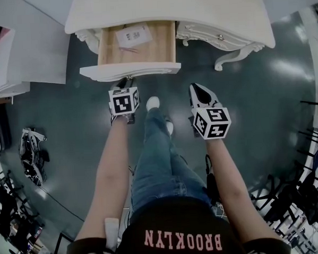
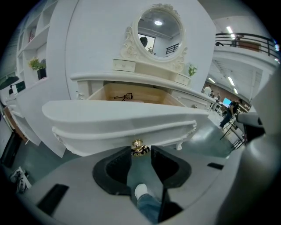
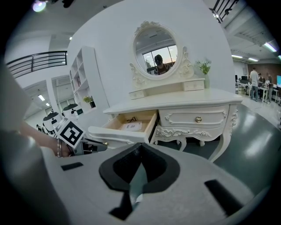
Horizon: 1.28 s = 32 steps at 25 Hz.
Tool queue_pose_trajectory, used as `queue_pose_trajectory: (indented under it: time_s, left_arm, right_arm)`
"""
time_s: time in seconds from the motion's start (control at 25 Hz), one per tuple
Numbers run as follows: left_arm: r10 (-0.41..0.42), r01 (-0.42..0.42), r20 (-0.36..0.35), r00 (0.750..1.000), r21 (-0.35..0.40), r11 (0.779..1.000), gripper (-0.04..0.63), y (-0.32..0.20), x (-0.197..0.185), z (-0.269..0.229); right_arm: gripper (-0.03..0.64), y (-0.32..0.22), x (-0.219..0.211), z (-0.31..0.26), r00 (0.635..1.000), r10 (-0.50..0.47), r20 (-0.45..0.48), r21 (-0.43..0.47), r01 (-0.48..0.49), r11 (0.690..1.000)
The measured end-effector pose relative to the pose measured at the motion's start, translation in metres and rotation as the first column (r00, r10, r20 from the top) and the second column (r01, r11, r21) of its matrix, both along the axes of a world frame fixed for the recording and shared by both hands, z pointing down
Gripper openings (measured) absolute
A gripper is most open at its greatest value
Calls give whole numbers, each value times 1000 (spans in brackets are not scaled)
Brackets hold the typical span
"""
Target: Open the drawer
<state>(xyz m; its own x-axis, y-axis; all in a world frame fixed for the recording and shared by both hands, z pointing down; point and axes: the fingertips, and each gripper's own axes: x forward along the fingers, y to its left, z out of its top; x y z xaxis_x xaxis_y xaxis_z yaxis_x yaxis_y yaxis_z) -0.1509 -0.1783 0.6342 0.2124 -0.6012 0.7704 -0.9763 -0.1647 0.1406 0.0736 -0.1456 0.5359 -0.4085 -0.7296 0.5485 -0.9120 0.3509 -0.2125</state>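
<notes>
Forearms [image 1: 110, 169] are stretched forward and downward; left gripper [image 1: 126, 83] is clamped on the gold knob [image 2: 138, 144] of the open drawer [image 1: 129, 71]; right gripper [image 1: 196, 87] is held closed, empty.

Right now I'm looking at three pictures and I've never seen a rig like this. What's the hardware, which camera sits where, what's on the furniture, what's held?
There is no robot here. A person carries a hand-held two-jaw gripper in each hand, and the marker cubes are part of the grippers. The head view comes from a camera on the person's head, looking down over the arms and jeans. The left and right gripper views come from a camera riding on each gripper, looking along its jaws.

Ahead stands a white carved dressing table with a round mirror and a small potted plant on top. Its wood-lined white drawer is pulled out, with a white paper sheet inside.

The left gripper looks closed on the drawer's round brass knob. The right gripper is off the table, jaws together and empty.
</notes>
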Motion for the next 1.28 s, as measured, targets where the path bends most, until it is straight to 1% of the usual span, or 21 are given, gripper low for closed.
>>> queue_pose_trajectory:
  time_s: [0.12,0.44,0.8,0.96,1.16,1.28]
  left_arm:
    - [14,-14,11,1000,2,1000,118,5,0,-3]
    - [18,-19,5,1000,36,999,119,13,5,-25]
    - [22,-19,-21,1000,118,993,118,21,14,-72]
    - [26,-22,-27,999,153,988,115,26,14,-93]
    - [22,-16,-27,999,195,981,95,30,19,-119]
    - [12,-7,-21,1000,231,973,64,31,18,-137]
  right_arm:
    - [-3,0,1,-6,1000,-3,-2,13,3,1000]
    - [-3,-1,4,-24,1000,-14,-13,48,15,999]
    - [-3,6,13,-64,1000,-17,-23,111,19,994]
    - [-3,9,11,-83,999,-20,-26,144,23,989]
    - [-3,13,12,-106,999,-38,-28,177,42,983]
    - [-3,15,11,-121,998,-53,-32,202,58,978]
